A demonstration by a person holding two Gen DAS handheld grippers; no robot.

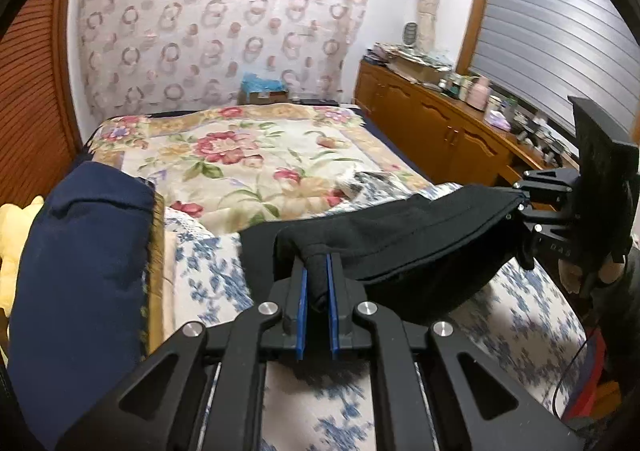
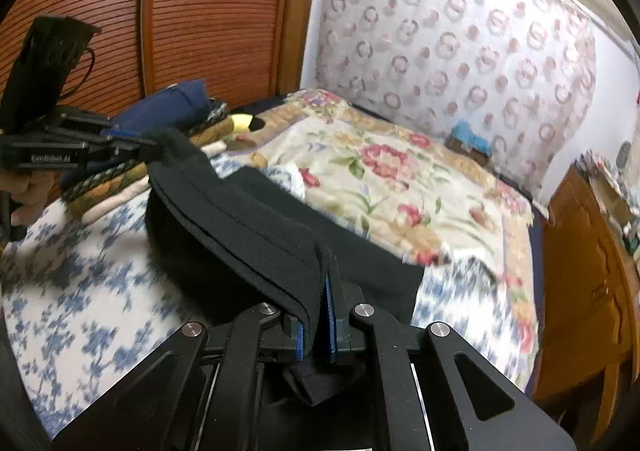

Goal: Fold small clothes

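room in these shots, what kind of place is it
Most likely a home bedroom. A bed with a floral quilt fills the middle, a wooden sideboard cluttered with household items runs along the window wall, and louvered wooden closet doors stand beside the bed.

A home bedroom: quilted bed [image 1: 248, 155], wooden dresser [image 1: 432, 123], louvred wardrobe doors [image 2: 208, 11].

The bed [image 1: 520, 315] wears a blue-flowered sheet [image 1: 208, 271]. A floral quilt [image 1: 240, 155] covers its 12 o'clock half, a navy cushion [image 1: 80, 271] sits at 9 o'clock, and black cloth [image 1: 420, 247] sags centrally.
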